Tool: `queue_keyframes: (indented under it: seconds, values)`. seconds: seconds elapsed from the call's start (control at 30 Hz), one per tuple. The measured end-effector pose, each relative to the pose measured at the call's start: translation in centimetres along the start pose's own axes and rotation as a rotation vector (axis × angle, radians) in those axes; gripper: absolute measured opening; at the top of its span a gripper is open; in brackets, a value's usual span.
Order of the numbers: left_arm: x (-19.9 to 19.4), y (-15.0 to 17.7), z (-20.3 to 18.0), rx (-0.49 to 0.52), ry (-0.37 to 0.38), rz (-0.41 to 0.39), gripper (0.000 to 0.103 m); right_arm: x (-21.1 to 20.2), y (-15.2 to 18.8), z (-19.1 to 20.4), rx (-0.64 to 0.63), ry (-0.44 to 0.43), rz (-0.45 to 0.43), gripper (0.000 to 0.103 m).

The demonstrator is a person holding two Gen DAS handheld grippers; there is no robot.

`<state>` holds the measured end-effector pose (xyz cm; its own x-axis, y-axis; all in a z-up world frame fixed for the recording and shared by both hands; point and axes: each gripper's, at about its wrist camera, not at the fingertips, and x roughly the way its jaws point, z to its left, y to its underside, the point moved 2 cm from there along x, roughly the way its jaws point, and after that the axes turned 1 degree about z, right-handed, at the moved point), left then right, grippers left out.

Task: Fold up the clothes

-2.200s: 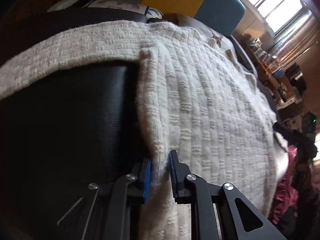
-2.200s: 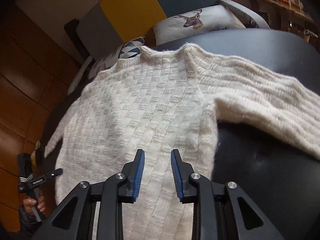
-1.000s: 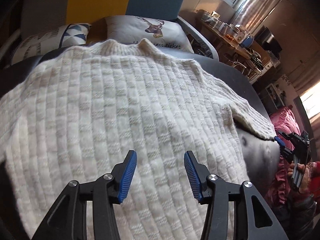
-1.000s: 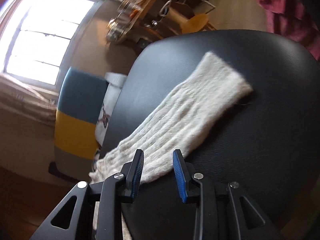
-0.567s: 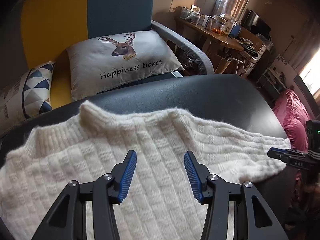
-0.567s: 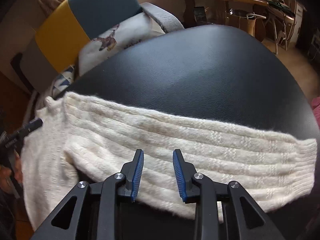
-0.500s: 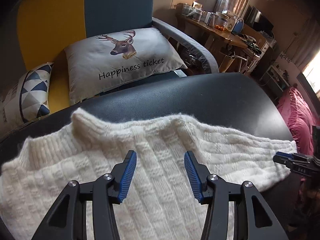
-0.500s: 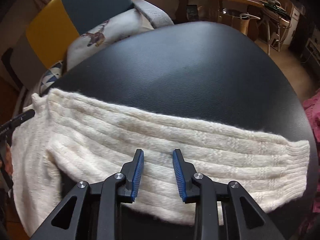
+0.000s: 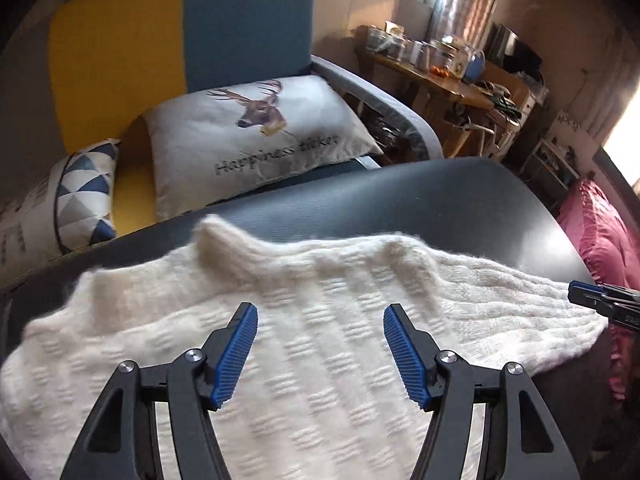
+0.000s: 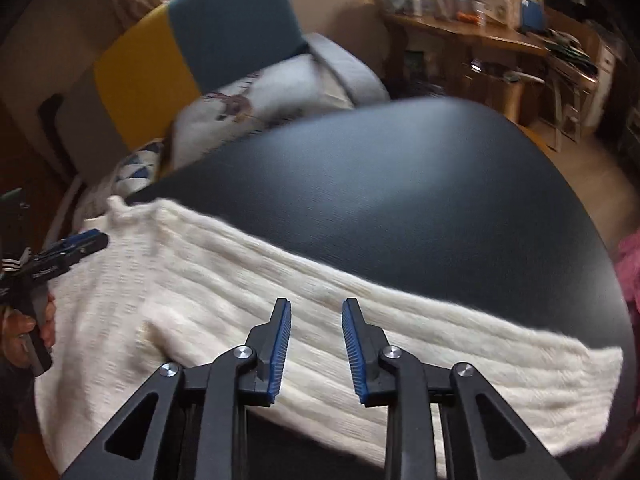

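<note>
Both claws empty | left claw wide | right claw narrower | over sweater

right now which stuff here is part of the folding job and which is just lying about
Part of the job:
white knit sweater
left gripper
right gripper
black table it lies on

Just lying about:
deer pillow
triangle-pattern cushion
pink fabric
cluttered wooden desk

Cream sweater in a basket-weave knit on a black counter; black tongs with blue ribbed pads; yellow-and-teal chair; grey deer-print cushion; blue-triangled cushion
</note>
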<state>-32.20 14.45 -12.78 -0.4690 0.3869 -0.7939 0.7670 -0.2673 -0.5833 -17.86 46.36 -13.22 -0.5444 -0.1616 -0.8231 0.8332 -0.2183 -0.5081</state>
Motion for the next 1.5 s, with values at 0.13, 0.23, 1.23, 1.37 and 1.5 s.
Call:
queue_keyframes:
  seconds: [0.13, 0.23, 1.23, 1.37, 1.5]
  values:
    - [-3.1, 0.1, 8.3, -0.119, -0.089, -0.041, 0.067, 3.5, -4.3, 10.8, -0.21, -0.182, 0.003, 0.027]
    - [-3.8, 0.4, 13.1, -0.179, -0.156, -0.045, 0.067, 7.2, -6.2, 18.7, -0.326, -0.277, 0.061, 0.027]
    - [-5.3, 3.7, 1.9, -0.237, 0.166, 0.049, 0.072, -9.2, 9.9, -10.4, 0.785, -0.257, -0.242, 0.03]
    - [-3.9, 4.4, -6.3, -0.123, 0.244, 0.131, 0.072, -11.8, 17.4, -17.6, 1.088, -0.18, -0.314, 0.032]
    - [-3.4, 5.5, -13.3, -0.02, 0.29, 0.201, 0.072, -9.9, 19.1, -20.5, 1.203, -0.188, -0.325, 0.032]
